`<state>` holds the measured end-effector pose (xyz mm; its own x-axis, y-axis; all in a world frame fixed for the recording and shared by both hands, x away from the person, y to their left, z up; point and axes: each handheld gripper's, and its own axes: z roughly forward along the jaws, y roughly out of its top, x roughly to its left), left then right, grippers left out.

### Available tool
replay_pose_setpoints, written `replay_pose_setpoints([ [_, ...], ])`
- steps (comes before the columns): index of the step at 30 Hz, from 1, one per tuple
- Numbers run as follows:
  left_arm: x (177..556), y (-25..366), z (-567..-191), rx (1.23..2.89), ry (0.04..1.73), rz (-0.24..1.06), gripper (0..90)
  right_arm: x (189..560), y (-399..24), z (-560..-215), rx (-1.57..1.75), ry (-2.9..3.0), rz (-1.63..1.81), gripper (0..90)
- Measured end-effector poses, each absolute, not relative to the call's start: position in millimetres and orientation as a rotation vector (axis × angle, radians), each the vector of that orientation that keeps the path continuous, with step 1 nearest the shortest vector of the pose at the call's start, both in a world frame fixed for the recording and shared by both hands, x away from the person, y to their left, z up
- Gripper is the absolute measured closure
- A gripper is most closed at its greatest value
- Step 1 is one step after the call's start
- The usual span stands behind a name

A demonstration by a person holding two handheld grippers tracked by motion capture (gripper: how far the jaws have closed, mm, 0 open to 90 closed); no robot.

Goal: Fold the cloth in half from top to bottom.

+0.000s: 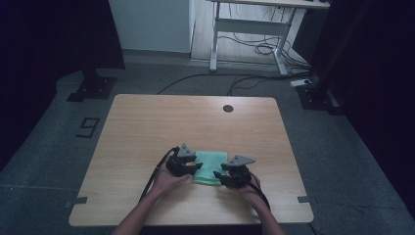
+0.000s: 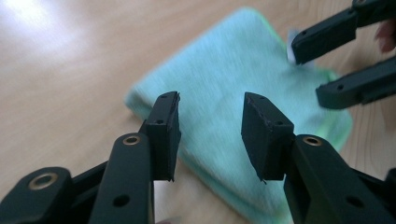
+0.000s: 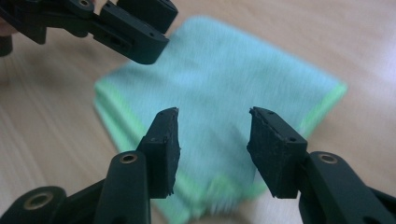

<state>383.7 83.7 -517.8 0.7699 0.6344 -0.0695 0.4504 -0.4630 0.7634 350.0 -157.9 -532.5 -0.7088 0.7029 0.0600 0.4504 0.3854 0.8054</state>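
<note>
A folded light-green cloth [image 1: 211, 166] lies flat on the wooden table [image 1: 147, 127], near its front edge. My left gripper [image 1: 198, 166] is at the cloth's left edge and my right gripper [image 1: 221, 174] at its right front edge, their tips facing each other. In the left gripper view, the left gripper [image 2: 210, 121] stands open over the cloth [image 2: 224, 79], nothing pressed between its pads, with the right gripper [image 2: 322, 70] beyond. In the right gripper view, the right gripper [image 3: 212, 135] stands open above the cloth [image 3: 224, 79], facing the left gripper [image 3: 140, 28].
A round cable hole [image 1: 227, 108] sits near the table's far edge. Beyond the table a white-framed desk [image 1: 254, 24] stands with cables [image 1: 264, 49] on the floor. Black stand bases [image 1: 93, 88] flank the table on both sides.
</note>
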Motion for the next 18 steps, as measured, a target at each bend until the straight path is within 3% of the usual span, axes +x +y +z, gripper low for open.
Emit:
replay_pose_setpoints([
  [8, 413.7, 67.5, -513.8, 2.144, 0.835, 0.269, 57.3, 382.9, -145.6, -517.8, 1.007, 2.322, 1.22, 50.4],
  [12, 420.7, 62.8, -526.4, 2.193, 0.86, 0.261, 57.9, 399.9, -141.7, -527.2, 1.047, 2.344, 1.175, 49.5],
  [18, 421.3, 65.9, -537.2, 2.187, 0.871, 0.25, 58.2, 397.5, -144.0, -542.0, 1.071, 2.365, 1.102, 46.8],
])
